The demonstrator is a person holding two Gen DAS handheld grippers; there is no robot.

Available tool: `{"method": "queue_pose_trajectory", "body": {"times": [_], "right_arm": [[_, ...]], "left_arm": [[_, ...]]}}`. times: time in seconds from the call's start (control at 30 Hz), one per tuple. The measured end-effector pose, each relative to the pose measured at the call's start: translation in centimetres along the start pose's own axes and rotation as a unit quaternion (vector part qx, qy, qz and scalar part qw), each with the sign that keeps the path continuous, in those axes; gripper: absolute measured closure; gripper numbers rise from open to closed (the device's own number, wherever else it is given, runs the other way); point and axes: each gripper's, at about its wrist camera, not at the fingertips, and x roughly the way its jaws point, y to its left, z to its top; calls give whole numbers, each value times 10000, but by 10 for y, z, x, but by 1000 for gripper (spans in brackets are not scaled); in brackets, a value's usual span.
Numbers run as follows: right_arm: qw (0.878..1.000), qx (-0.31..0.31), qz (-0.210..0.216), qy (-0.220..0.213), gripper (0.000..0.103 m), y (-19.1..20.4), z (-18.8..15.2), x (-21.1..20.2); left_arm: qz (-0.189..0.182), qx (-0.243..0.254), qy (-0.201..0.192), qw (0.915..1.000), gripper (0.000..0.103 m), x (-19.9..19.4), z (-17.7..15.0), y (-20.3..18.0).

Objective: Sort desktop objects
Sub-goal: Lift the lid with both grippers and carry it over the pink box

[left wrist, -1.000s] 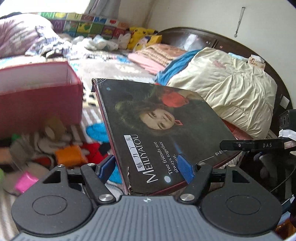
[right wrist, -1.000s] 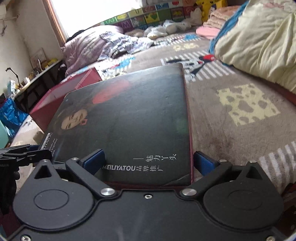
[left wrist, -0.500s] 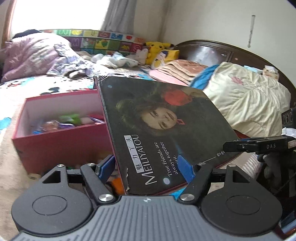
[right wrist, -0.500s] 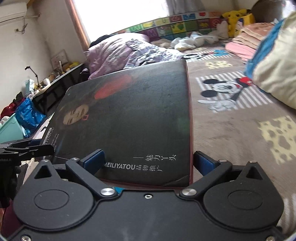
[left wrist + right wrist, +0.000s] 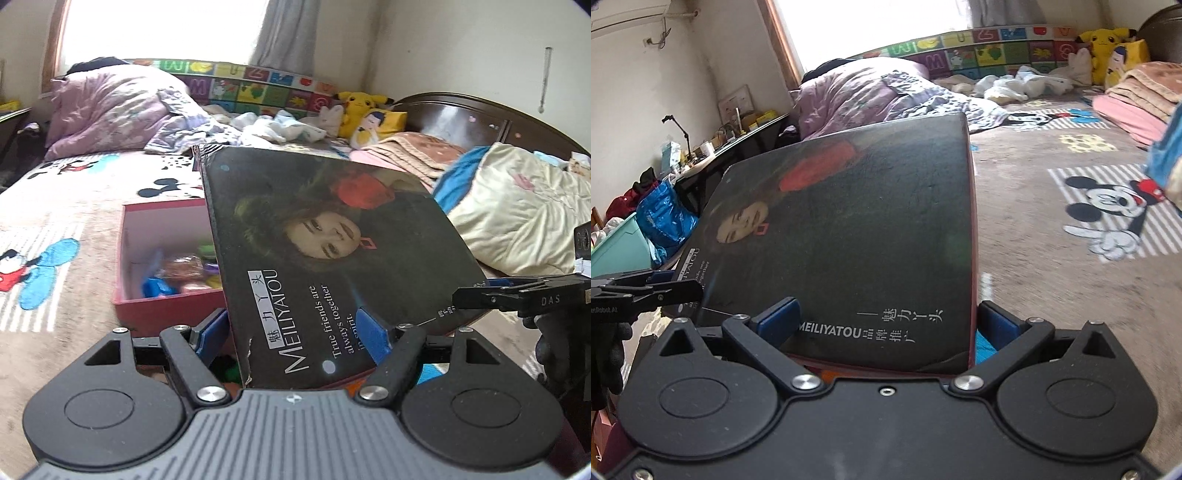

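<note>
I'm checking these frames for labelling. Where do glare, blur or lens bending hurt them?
Left wrist view: the window is blown out white, toys inside the red box look smeared, walls bow. Right wrist view: window also washed out, the lid curves from the fisheye, yet its print reads clearly.

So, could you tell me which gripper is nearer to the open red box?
Left. The left gripper sits just behind the red box; the right gripper grips the far side of the lid.

Dark box lid (image 5: 332, 258) printed "MEILIYATOU" and "True friends are always together in spirit", right claw (image 5: 517, 295) marked "DAS"
</note>
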Motion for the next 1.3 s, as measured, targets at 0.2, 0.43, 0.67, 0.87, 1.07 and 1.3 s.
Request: {"method": "queue_pose_trajectory", "body": {"times": [0.2, 0.43, 0.67, 0.87, 1.07, 1.3], "right_arm": [[9999, -7, 79, 97, 0, 12, 13, 29], [9998, -7, 130, 165, 0, 26, 24, 52], [9996, -114, 155, 227, 0, 42, 29, 71], [9993, -161, 181, 280, 0, 56, 35, 88], [9993, -188, 125, 291, 0, 66, 42, 105], [9988, -399, -68, 260, 0, 74, 49, 121]], "left_arm": [[161, 41, 67, 9998, 27, 8, 14, 25], [232, -149, 97, 9996, 27, 17, 20, 53], [276, -426, 159, 9986, 26, 23, 24, 86], [280, -735, 284, 9965, 26, 35, 32, 117], [375, -906, 396, 9944, 26, 56, 36, 139], [411, -1106, 433, 9921, 26, 79, 37, 155]]}}
